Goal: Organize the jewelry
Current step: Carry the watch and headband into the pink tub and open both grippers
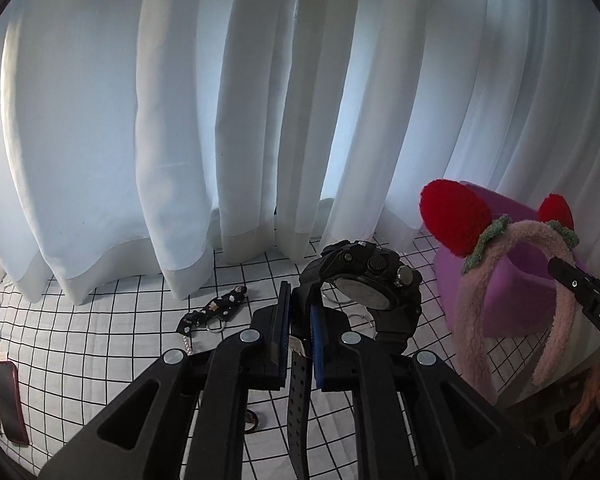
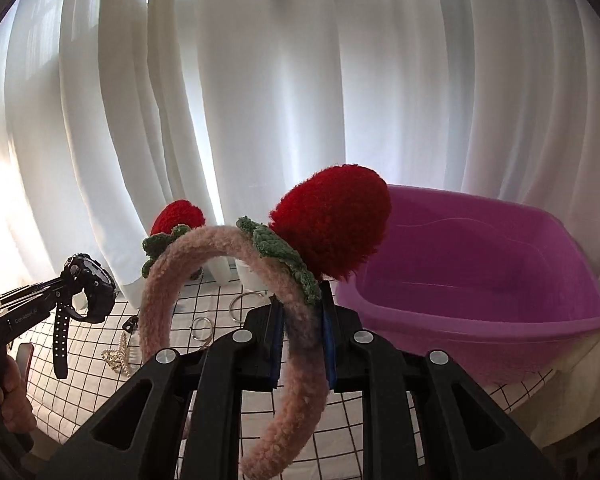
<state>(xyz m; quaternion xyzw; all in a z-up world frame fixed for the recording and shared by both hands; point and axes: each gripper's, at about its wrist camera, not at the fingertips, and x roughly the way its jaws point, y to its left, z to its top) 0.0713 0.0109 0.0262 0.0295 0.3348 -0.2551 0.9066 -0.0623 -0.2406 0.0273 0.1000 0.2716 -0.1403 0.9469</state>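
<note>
My left gripper [image 1: 300,320] is shut on the strap of a black watch [image 1: 370,284] and holds it above the checked cloth; the watch also shows in the right wrist view [image 2: 92,284]. My right gripper [image 2: 300,332] is shut on a pink fluffy headband [image 2: 296,360] with two red strawberry pompoms, held up just left of the purple tub [image 2: 480,280]. In the left wrist view the headband [image 1: 476,320] hangs in front of the tub [image 1: 516,296], with the right gripper's finger [image 1: 580,284] on it.
On the checked cloth [image 1: 100,340] lie a black flowered hair clip [image 1: 216,308], a pearl string [image 2: 118,356], metal rings [image 2: 202,326] and a bangle [image 2: 248,304]. A red phone [image 1: 10,400] lies at the left edge. White curtains hang behind.
</note>
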